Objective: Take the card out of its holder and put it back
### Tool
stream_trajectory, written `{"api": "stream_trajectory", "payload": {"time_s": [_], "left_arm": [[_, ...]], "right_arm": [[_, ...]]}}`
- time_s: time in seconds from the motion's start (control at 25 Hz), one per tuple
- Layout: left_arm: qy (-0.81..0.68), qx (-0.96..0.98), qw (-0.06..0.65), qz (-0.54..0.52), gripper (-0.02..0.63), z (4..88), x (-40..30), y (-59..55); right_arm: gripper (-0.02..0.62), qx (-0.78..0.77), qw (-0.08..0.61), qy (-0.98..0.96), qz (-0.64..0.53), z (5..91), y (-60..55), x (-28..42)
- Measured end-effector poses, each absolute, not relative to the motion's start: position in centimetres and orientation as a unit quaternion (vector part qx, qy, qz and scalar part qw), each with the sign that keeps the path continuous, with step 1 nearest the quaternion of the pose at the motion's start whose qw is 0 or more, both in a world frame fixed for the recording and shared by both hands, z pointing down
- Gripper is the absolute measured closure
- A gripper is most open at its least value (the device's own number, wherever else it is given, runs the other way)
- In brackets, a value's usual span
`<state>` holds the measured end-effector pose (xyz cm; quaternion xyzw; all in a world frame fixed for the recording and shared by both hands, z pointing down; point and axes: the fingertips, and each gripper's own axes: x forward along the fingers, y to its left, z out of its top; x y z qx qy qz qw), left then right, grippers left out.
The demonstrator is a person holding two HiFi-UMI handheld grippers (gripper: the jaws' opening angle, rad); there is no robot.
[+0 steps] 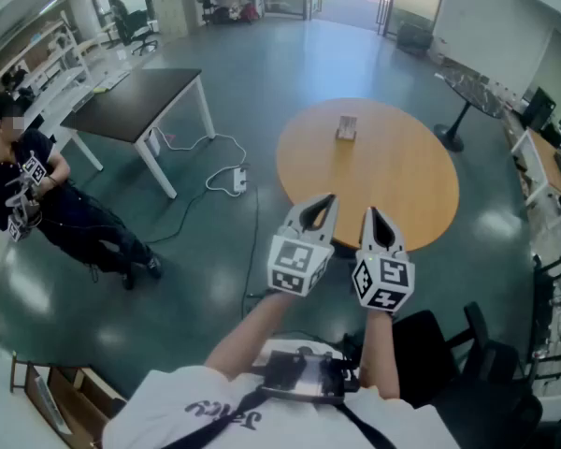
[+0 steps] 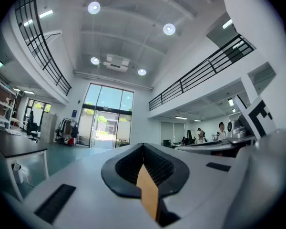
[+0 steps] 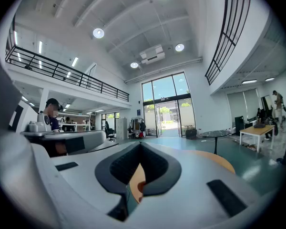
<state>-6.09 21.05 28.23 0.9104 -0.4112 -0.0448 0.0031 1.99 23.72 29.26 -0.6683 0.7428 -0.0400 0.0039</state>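
A small card holder (image 1: 347, 127) with a card standing in it sits on the far side of the round wooden table (image 1: 402, 185). Both grippers are held side by side over the table's near edge, well short of the holder. My left gripper (image 1: 329, 197) is shut, its jaws meeting at the tip with nothing between them (image 2: 143, 144). My right gripper (image 1: 369, 211) is shut and empty too (image 3: 140, 143). The right gripper view shows the wooden table top (image 3: 219, 159) just beyond the jaws. Neither gripper view shows the holder.
A dark rectangular table (image 1: 140, 101) stands at the left, with a power strip and cables (image 1: 236, 181) on the floor beside it. A person (image 1: 37, 195) sits at the far left. A black chair (image 1: 449, 344) is at my right, a small dark table (image 1: 467, 92) beyond.
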Motion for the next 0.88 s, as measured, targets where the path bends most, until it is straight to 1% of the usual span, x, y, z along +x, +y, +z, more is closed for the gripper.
{"api": "stream_trajectory", "payload": {"time_s": [0.44,0.68,0.88], "left_arm": [[-0.409,0.911,0.013,-0.043,0.597,29.2,-1.8,23.7],[-0.414,0.91,0.009,-0.023,0.597,30.7,-0.6,25.1],[-0.416,0.909,0.017,-0.006,0.597,31.7,0.1,24.7]], "right_arm": [[0.581,-0.659,0.008,0.751,-0.051,30.5,26.4,5.3],[0.581,-0.65,0.045,0.754,-0.078,31.4,27.3,6.5],[0.58,-0.642,0.045,0.76,-0.091,32.2,26.8,7.0]]}}
